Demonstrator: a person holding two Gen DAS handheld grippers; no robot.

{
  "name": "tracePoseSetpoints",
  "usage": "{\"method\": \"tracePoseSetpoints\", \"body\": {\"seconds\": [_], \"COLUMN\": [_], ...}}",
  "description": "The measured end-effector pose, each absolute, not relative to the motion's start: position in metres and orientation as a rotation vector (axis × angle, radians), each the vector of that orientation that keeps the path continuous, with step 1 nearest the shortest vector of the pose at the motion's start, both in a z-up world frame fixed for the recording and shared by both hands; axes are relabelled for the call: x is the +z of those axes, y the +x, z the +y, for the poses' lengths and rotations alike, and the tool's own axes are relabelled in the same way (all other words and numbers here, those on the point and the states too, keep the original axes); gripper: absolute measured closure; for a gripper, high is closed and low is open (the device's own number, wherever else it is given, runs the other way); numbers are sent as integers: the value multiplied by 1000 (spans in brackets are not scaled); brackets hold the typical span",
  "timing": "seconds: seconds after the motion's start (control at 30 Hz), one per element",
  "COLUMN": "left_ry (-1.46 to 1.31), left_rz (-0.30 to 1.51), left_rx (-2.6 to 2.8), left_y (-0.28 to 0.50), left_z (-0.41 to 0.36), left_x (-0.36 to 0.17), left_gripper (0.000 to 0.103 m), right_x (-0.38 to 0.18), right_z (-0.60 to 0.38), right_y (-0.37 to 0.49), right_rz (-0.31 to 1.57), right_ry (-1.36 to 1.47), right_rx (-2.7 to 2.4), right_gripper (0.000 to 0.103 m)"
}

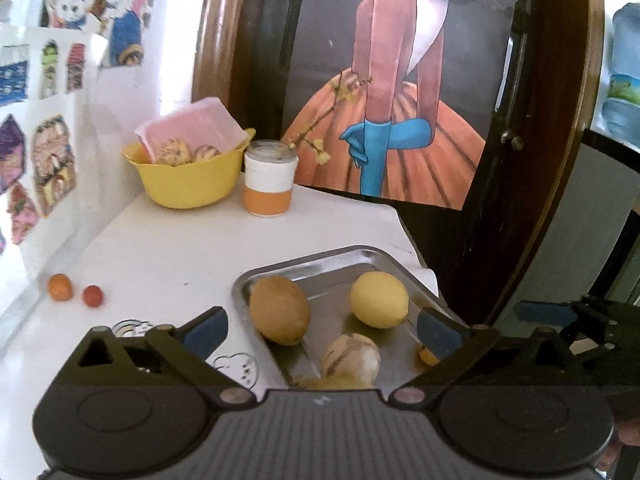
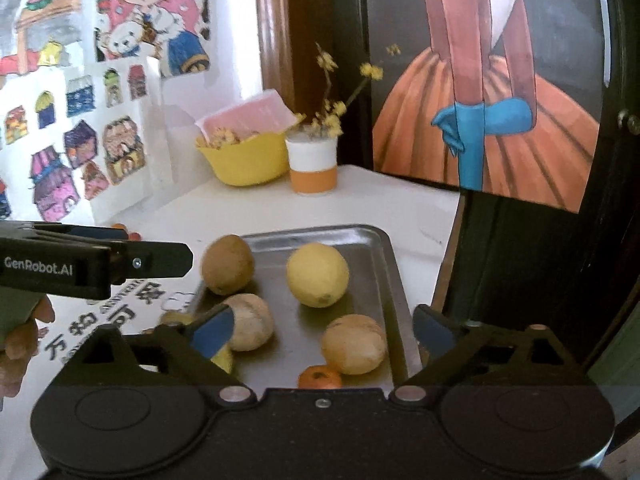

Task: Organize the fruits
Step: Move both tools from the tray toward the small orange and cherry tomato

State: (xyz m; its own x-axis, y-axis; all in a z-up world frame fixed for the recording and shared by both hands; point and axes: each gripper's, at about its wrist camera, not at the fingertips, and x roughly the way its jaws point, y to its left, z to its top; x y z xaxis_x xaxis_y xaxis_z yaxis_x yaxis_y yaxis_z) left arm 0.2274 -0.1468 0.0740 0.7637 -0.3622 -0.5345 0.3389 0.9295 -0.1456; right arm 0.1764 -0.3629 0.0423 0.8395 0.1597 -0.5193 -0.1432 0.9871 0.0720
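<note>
A steel tray [image 1: 332, 272] sits on the white table, holding a brown fruit [image 1: 280, 310], a yellow lemon [image 1: 379, 299] and a pale round fruit [image 1: 351, 358]. My left gripper [image 1: 322, 332] hovers open over the tray's near end, nothing between its fingers. The right wrist view shows the tray [image 2: 394, 280] with the brown fruit [image 2: 227, 264], lemon [image 2: 318, 274], two pale fruits [image 2: 252, 322] [image 2: 354, 344] and a small orange fruit [image 2: 320, 378]. My right gripper [image 2: 323, 330] is open above them, empty. Two small fruits, orange [image 1: 60, 287] and red [image 1: 93, 296], lie on the table at left.
A yellow bowl [image 1: 188, 184] with fruits and a pink packet stands at the back beside a white-and-orange cup [image 1: 269, 178]. Picture-covered wall panels run along the left. A dark framed painting stands behind the table. The table edge drops off just right of the tray.
</note>
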Motion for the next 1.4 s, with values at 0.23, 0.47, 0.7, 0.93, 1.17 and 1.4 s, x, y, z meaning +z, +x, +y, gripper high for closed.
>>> {"method": "tracePoseSetpoints", "body": {"seconds": [0.23,0.47,0.7,0.93,1.17,1.4], "left_ry": [-15,29,51,58,56,55], "left_rz": [578,630,702,724,723,731], "left_rx": [-387,-350,-212,-117,-116,-81], "left_y": [188,157,148,145,147,164], "left_z": [-112,-67,-8,31,43,45], "left_x": [82,71,55,51,45,50], "left_gripper": [1,1,1,1,1,1], "right_x": [58,54,41,19,6,42], "right_z": [-334,-299,-245,-206,-232,-229], "right_y": [131,98,89,95,83,79], "right_rz": [585,698,783,892,1066,1013], "right_ry": [-20,-26,-172,-357,-232,-191], "right_rx": [199,266,359,466,472,493], "right_gripper": [1,1,1,1,1,1]}}
